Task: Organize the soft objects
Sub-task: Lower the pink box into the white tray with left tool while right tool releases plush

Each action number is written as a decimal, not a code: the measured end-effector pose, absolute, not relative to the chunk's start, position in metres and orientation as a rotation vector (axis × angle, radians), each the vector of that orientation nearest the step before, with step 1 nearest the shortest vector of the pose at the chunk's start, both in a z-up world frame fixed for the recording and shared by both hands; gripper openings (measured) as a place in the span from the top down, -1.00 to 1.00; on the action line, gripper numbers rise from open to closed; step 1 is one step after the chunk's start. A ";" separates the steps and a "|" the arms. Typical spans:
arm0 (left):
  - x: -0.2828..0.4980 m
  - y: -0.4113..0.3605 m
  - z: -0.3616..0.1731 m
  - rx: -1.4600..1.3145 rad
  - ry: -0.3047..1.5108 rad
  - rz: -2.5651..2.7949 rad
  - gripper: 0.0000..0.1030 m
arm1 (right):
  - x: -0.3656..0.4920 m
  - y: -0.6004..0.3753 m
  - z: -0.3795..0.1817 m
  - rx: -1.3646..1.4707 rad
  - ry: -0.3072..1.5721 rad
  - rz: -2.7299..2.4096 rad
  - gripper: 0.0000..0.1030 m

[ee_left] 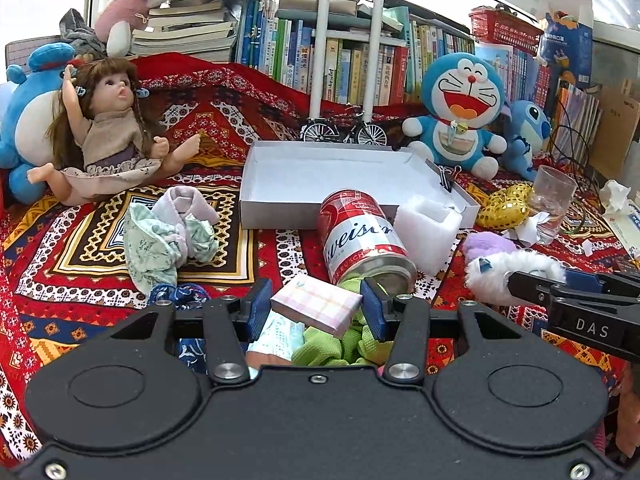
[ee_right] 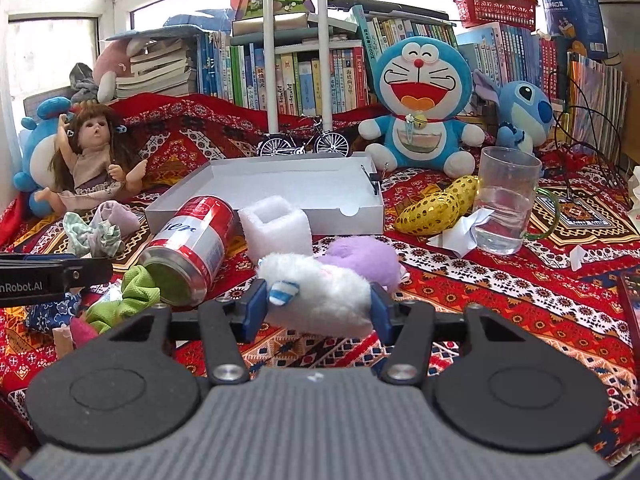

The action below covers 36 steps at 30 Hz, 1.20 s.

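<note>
My left gripper (ee_left: 316,308) is open around a small pink plaid pad (ee_left: 316,303) that lies on green cloths (ee_left: 352,346) in front of a tipped red can (ee_left: 362,236). My right gripper (ee_right: 318,306) is open, its fingers on either side of a white fluffy toy (ee_right: 320,292), which lies on the patterned cloth next to a purple plush (ee_right: 360,254); the white toy also shows in the left wrist view (ee_left: 508,276). A white shallow box (ee_left: 340,176) sits behind, empty. A pale floral cloth bundle (ee_left: 168,236) lies left.
A white foam block (ee_right: 276,226) and a glass mug (ee_right: 506,204) stand near the box (ee_right: 280,192). A doll (ee_left: 108,132), Doraemon plush (ee_left: 460,116), blue Stitch plush (ee_right: 520,114), toy bicycle (ee_right: 304,144) and gold spotted object (ee_right: 436,206) line the back. Bookshelves behind.
</note>
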<state>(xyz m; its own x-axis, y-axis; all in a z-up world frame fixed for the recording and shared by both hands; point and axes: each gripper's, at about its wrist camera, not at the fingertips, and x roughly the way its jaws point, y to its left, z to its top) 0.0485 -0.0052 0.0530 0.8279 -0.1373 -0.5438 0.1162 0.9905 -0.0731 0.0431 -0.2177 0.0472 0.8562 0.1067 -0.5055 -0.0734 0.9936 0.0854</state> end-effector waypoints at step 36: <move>0.121 -0.037 0.081 0.016 0.586 -0.122 0.11 | 0.068 -0.222 0.076 0.105 0.499 0.145 -0.10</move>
